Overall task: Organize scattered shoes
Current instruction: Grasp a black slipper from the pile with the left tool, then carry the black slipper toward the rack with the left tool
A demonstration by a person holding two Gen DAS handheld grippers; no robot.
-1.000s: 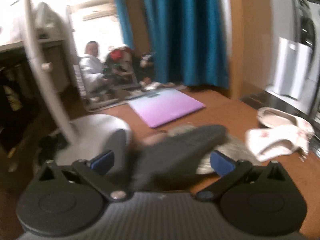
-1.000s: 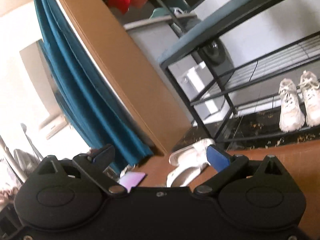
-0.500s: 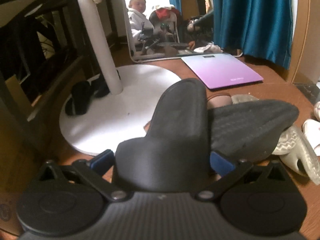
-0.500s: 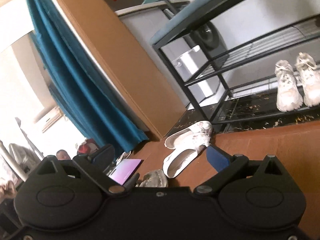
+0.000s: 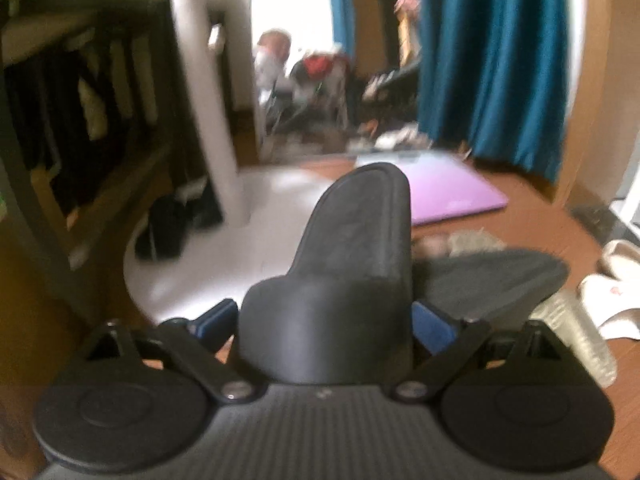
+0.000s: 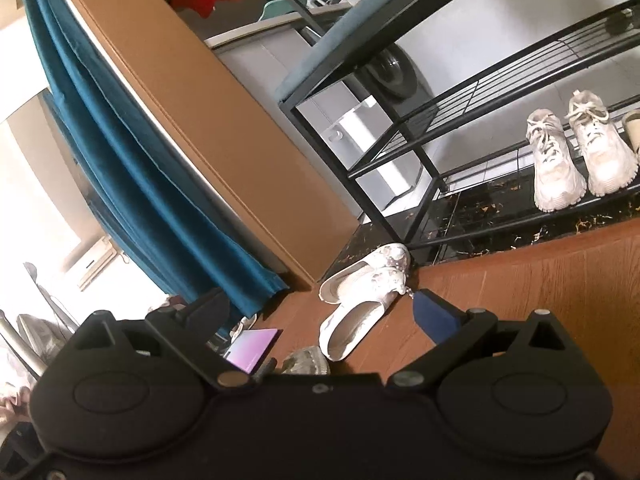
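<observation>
My left gripper is shut on a black slipper, its toe pointing away from me. A second black slipper lies sole-up just right of it on the brown floor. A grey slipper and a white flat shoe lie at the right. My right gripper is open and empty, held above the floor. In its view a pair of white flats lies by the black shoe rack. White sneakers stand on the rack's lower shelf.
A white pole on a round white base stands left, with dark shoes on it. A purple scale lies ahead. Blue curtain and a wooden panel at the right. Dark shelving at the left.
The left gripper has closed on the near black slipper, which now stands between the fingers with the view tilted up slightly. The right gripper has tilted and shifted toward the white flats and rack.
</observation>
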